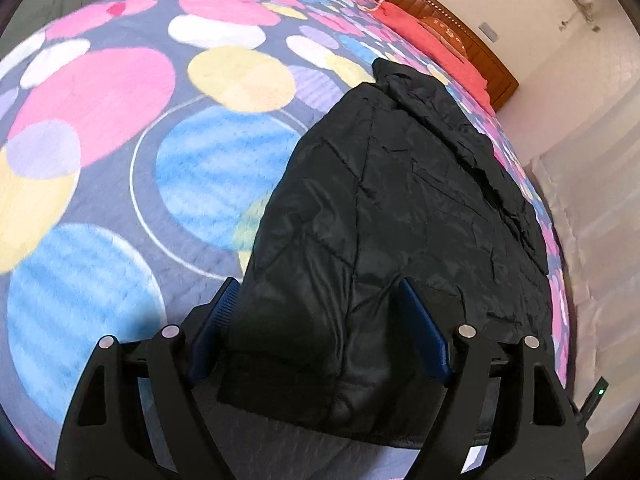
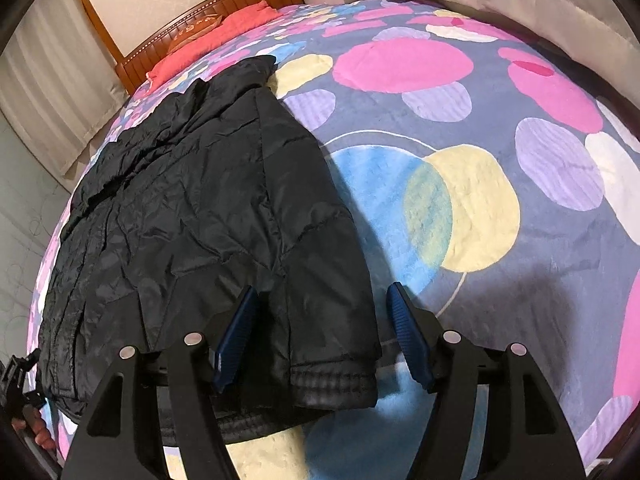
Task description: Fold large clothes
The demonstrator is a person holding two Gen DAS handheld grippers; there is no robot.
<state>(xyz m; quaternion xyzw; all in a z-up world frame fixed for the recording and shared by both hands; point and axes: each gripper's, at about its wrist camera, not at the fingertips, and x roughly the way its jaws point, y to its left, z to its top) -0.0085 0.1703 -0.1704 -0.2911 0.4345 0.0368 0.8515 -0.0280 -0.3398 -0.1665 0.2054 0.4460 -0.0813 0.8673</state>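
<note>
We judge the fold partly done: the black quilted jacket lies on the bed near its edge with a sleeve laid lengthwise over the body, and both our left tongs and right tongs stand open over the hem end, pads clear of the cloth (nothing is gripped), so the end-to-end folds are, we think, still to come. The left wrist view shows the far long edge and the curtain beyond, while only the right wrist view shows the ribbed cuff by the hem and fingers on the other handle.
</note>
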